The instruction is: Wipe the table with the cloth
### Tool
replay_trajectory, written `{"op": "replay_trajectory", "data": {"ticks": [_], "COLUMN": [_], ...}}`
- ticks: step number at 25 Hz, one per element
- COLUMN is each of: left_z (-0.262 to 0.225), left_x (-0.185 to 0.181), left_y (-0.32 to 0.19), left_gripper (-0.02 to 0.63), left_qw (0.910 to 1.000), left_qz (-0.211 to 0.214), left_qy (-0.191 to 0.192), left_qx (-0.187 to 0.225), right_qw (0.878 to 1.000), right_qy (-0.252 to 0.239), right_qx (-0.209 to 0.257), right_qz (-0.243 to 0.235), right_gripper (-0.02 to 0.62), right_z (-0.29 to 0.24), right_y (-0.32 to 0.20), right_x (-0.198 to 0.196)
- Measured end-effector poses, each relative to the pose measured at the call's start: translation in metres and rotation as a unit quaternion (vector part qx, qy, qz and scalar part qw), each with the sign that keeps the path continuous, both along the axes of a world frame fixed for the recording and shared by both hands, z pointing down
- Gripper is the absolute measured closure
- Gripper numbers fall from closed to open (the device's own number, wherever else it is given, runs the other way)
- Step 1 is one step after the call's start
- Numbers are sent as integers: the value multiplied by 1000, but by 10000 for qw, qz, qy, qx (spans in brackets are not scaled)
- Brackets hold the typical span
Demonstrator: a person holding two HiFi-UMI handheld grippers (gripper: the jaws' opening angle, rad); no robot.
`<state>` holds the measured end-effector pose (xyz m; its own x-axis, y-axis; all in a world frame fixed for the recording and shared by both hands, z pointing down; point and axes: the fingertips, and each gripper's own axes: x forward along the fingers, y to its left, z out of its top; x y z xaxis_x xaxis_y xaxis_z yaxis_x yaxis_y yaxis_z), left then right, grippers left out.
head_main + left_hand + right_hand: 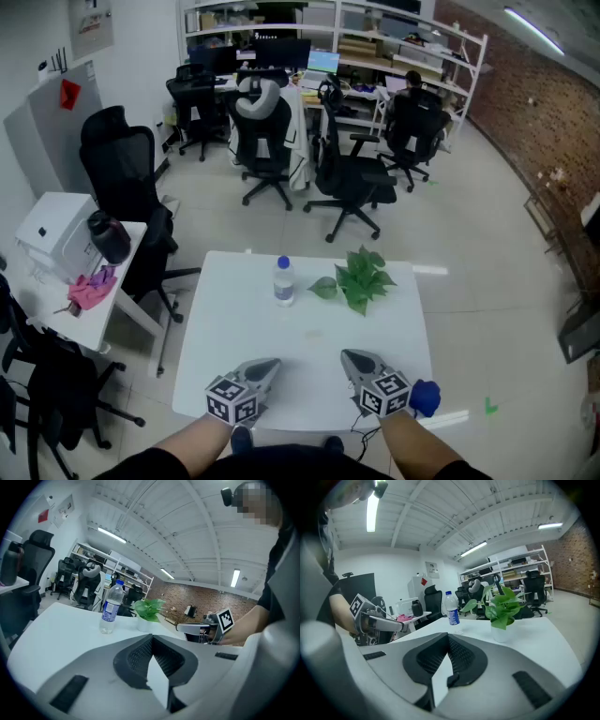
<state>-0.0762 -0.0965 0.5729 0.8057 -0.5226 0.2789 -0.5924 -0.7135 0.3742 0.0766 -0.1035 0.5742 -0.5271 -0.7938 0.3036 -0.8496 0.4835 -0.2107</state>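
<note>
A white table [225, 328] stands in front of me. My left gripper [270, 366] and right gripper [349, 357] hover over its near edge, side by side, both shut with nothing between the jaws. In the left gripper view the jaws meet at the left gripper's tip [151, 638], and the right gripper [186, 627] shows to the right. The right gripper view shows the right gripper's closed tip [448, 637] and the left gripper [396, 626]. A pink cloth [91, 289] lies on a side table at the left. A blue thing [424, 397] sits by my right hand.
A water bottle [284, 281] and a small potted plant [361, 277] stand on the table's far half. The side table [117, 314] holds a white box [54, 234] and a dark jug [110, 236]. Office chairs [349, 178] and desks fill the room behind.
</note>
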Motion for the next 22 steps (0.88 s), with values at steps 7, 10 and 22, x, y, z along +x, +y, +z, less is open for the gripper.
{"op": "replay_trajectory", "data": {"ticks": [7, 10, 22], "left_z": [-7, -9, 6], "left_x": [56, 93, 238], "left_y": [5, 16, 73], "left_gripper": [613, 612, 613], "left_qw": [9991, 9971, 9786], "left_qz": [408, 755, 2045], "left_qy": [80, 115, 174], "left_qx": [54, 37, -118], "right_qw": [9996, 9984, 9761], "right_qy": [169, 338, 905], "right_qx": [103, 97, -570], "right_qz": [211, 441, 1891], "right_gripper": [554, 522, 353], "right_z": [-7, -8, 23], "right_y": [17, 35, 127], "right_x": [43, 76, 247]}}
